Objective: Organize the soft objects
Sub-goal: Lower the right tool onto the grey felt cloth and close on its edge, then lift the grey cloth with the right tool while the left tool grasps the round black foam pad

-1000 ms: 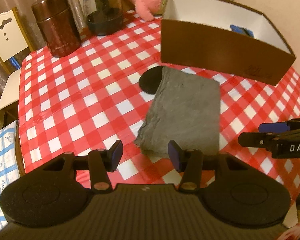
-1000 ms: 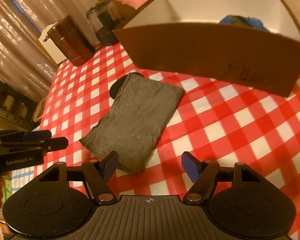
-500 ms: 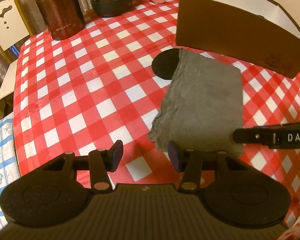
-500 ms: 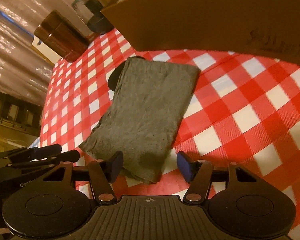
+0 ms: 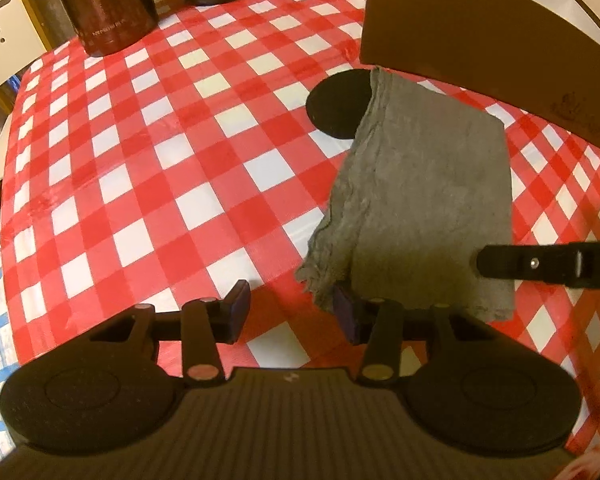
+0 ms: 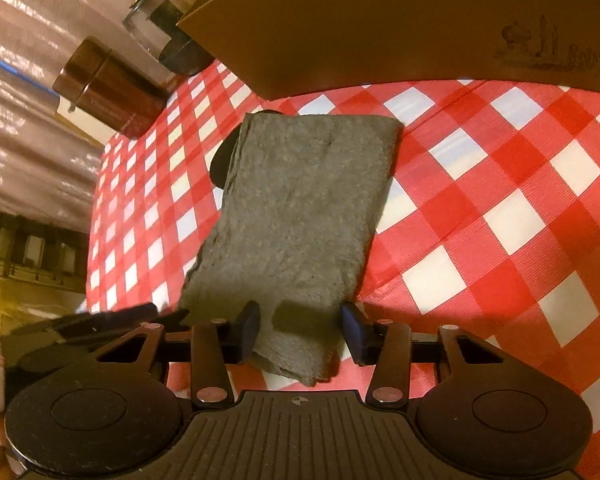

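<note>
Both jaws are closing: the right gripper around the gray cloth at six o'clock, the left gripper half-missing its corner, risking a lopsided lift.

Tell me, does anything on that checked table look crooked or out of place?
The folded grey cloth lies askew to the checks, with its far corner draped over a black disc, hiding part of it. Its near left corner is rumpled and frayed-looking. Nothing looks spilled or broken.
</note>
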A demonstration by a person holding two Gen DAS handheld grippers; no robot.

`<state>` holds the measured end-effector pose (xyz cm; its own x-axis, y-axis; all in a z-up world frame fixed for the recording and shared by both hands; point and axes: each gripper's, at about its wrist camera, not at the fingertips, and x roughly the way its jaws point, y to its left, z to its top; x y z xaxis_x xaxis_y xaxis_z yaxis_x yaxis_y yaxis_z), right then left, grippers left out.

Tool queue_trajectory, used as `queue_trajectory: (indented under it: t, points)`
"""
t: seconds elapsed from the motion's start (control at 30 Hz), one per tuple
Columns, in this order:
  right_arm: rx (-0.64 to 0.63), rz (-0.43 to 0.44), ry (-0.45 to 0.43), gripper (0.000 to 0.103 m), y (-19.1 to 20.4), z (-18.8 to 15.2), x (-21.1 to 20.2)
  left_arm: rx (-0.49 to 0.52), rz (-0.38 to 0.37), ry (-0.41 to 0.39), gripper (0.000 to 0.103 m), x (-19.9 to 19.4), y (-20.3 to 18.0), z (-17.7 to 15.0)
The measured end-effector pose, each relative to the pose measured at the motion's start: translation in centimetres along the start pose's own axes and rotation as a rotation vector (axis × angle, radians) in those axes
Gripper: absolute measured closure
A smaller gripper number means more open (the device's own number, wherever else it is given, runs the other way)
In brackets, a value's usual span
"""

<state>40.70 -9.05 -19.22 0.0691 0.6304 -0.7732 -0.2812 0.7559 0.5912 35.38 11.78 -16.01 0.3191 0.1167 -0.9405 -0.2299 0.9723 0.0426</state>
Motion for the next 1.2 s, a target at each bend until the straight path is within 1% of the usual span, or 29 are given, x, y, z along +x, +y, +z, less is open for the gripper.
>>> queue_trajectory:
  t: [0.13, 0.2, 0.23, 0.3, 0.33, 0.4, 0.5, 0.6, 0.67, 0.7, 0.77, 0.8, 0.93, 1.0, 1.03, 1.07, 1.1, 1.13, 1.2]
  points:
    - [0.041, 0.045, -0.021, 0.058, -0.6, -0.1, -0.1, 0.002, -0.016, 0.001, 0.061, 0.0, 0.1, 0.1]
    - [0.064, 0.071, -0.027, 0.061, -0.9, -0.1, -0.3, -0.012, -0.027, 0.005, 0.061, 0.1, 0.3, 0.2]
    - [0.065, 0.069, -0.022, 0.061, -1.0, -0.1, -0.3, -0.023, -0.034, 0.007, 0.061, 0.1, 0.4, 0.2]
    - [0.041, 0.034, 0.001, 0.069, -0.9, -0.1, -0.3, -0.033, -0.04, 0.01, 0.061, 0.1, 0.6, 0.2]
    - [0.033, 0.03, 0.011, 0.069, -0.9, -0.1, -0.4, -0.033, -0.04, 0.009, 0.061, 0.1, 0.5, 0.2]
    - [0.067, 0.042, 0.018, 0.069, -1.3, -0.4, -0.6, -0.032, -0.038, 0.008, 0.061, 0.1, 0.5, 0.2]
    - [0.097, 0.063, 0.005, 0.069, -1.6, -0.7, -0.6, -0.031, -0.037, 0.007, 0.061, 0.1, 0.5, 0.2]
    - [0.134, 0.111, -0.013, 0.069, -1.6, -0.5, -0.2, -0.025, -0.038, 0.007, 0.061, 0.1, 0.4, 0.3]
    - [0.138, 0.18, -0.062, 0.069, -1.4, -0.5, -0.5, -0.022, -0.039, 0.005, 0.061, 0.1, 0.4, 0.2]
    - [0.126, 0.186, -0.074, 0.069, -1.1, -0.4, -0.4, -0.02, -0.039, 0.004, 0.061, 0.1, 0.3, 0.2]
    - [0.111, 0.168, -0.065, 0.069, -0.8, -0.2, 0.3, -0.018, -0.04, 0.005, 0.061, 0.1, 0.3, 0.2]
    - [0.121, 0.159, -0.058, 0.069, -0.8, -0.1, 0.7, -0.016, -0.042, 0.005, 0.061, 0.2, 0.4, 0.2]
    - [0.173, 0.182, -0.065, 0.069, -1.4, 0.1, 1.6, -0.008, -0.042, 0.002, 0.061, 0.2, 0.3, 0.2]
    - [0.177, 0.181, -0.066, 0.07, -1.3, 0.2, 1.6, -0.008, -0.044, 0.002, 0.061, 0.2, 0.2, 0.2]
    - [0.162, 0.167, -0.066, 0.072, -1.2, 0.1, 1.8, -0.008, -0.046, 0.004, 0.061, 0.2, 0.3, 0.2]
    - [0.136, 0.147, -0.066, 0.08, -1.0, 0.2, 1.6, -0.009, -0.048, 0.007, 0.061, 0.2, 0.4, 0.3]
    - [0.103, 0.124, -0.066, 0.085, -0.8, 0.2, 1.4, -0.011, -0.049, 0.009, 0.061, 0.2, 0.3, 0.3]
    - [0.077, 0.11, -0.069, 0.087, -0.6, 0.1, 1.2, -0.012, -0.053, 0.012, 0.061, 0.2, 0.4, 0.4]
    - [0.075, 0.11, -0.072, 0.091, -0.6, 0.1, 0.8, -0.015, -0.071, 0.013, 0.061, 0.0, 0.5, 0.4]
